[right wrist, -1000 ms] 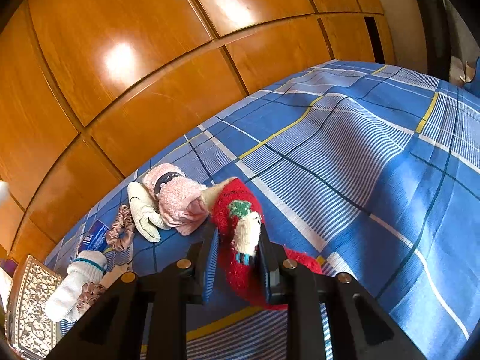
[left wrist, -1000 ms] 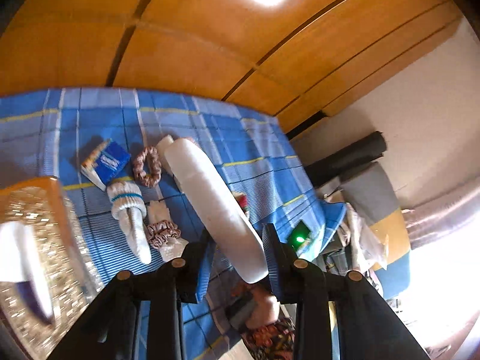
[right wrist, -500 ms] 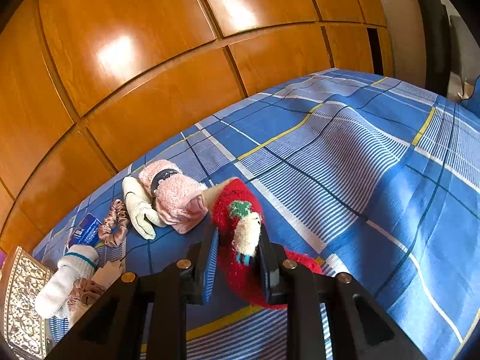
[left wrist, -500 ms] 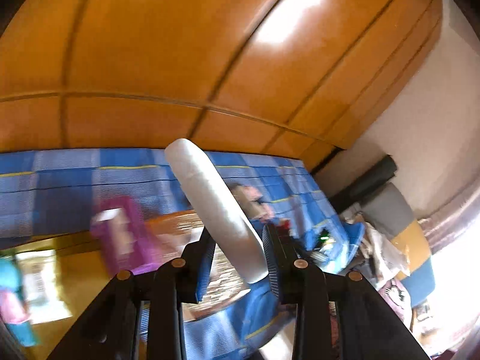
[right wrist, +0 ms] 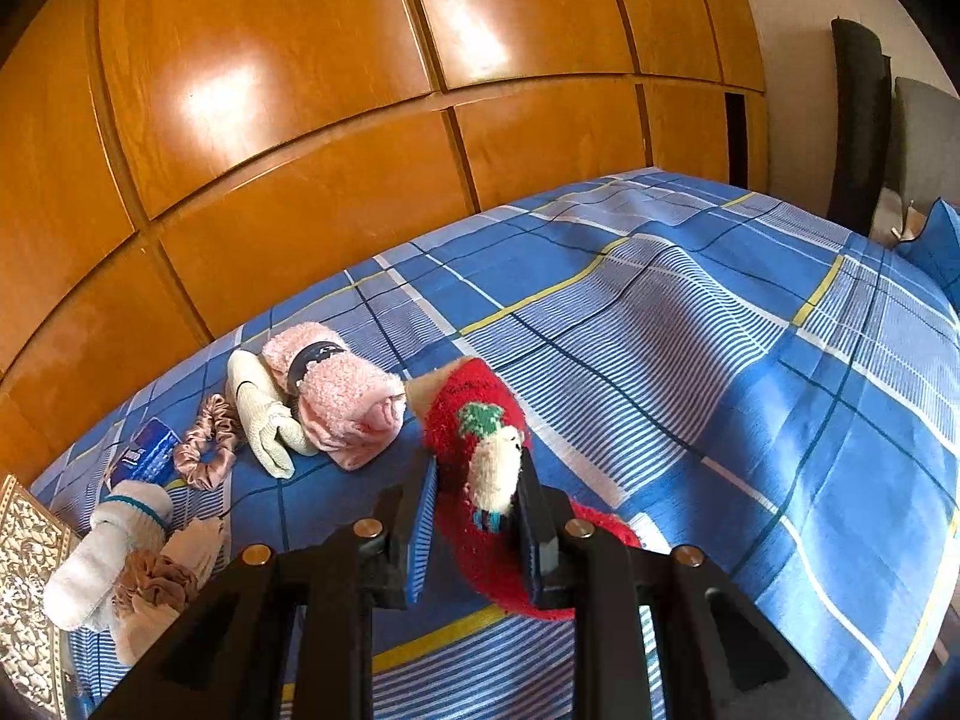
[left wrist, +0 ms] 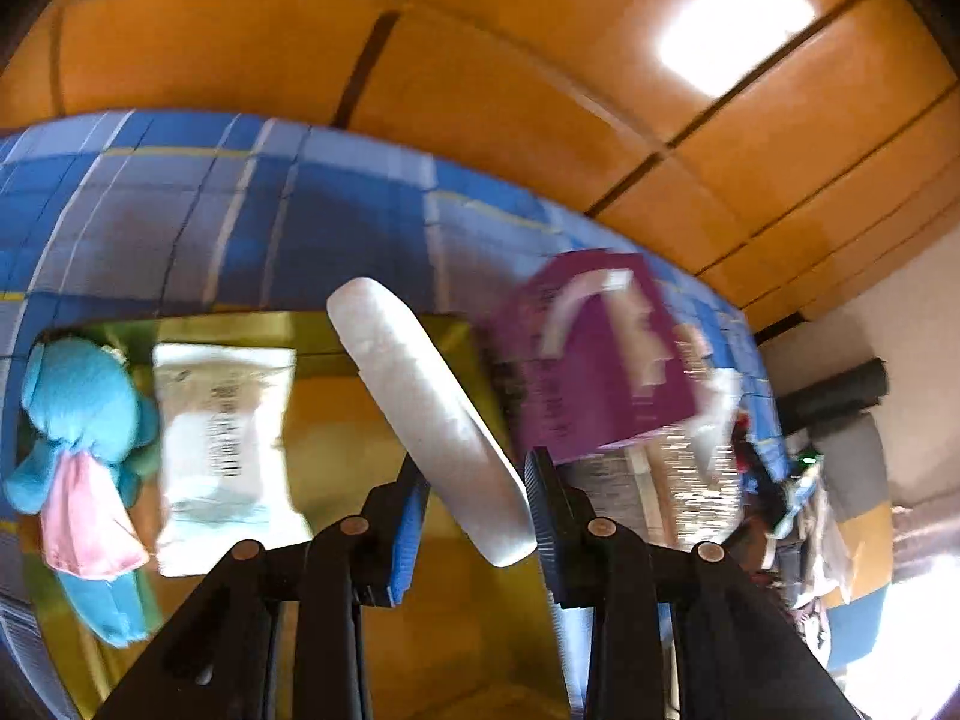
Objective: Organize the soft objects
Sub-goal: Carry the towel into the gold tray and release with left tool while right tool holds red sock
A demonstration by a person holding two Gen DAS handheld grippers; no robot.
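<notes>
Bed [right wrist: 750,360] under blue plaid cover fills right wrist view; wooden wardrobe [right wrist: 300,120] at 12 o'clock. Gold box [left wrist: 336,420] lies below your left claw [left wrist: 474,516], blurred; blue plush [left wrist: 78,408] at 9 o'clock inside, white packet [left wrist: 222,450] beside it, purple box [left wrist: 600,360] at 2 o'clock. Left claw clamped on white roll [left wrist: 432,426]. Your right claw [right wrist: 477,516] clamped on red sock [right wrist: 480,438]. Pink sock [right wrist: 342,396], cream glove [right wrist: 264,414], scrunchie [right wrist: 207,450] at 10 o'clock on bed.

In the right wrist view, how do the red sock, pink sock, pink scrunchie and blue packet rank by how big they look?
1. red sock, though it is nearest the camera, which enlarges it
2. pink sock
3. pink scrunchie
4. blue packet, close to the scrunchie in size
</notes>
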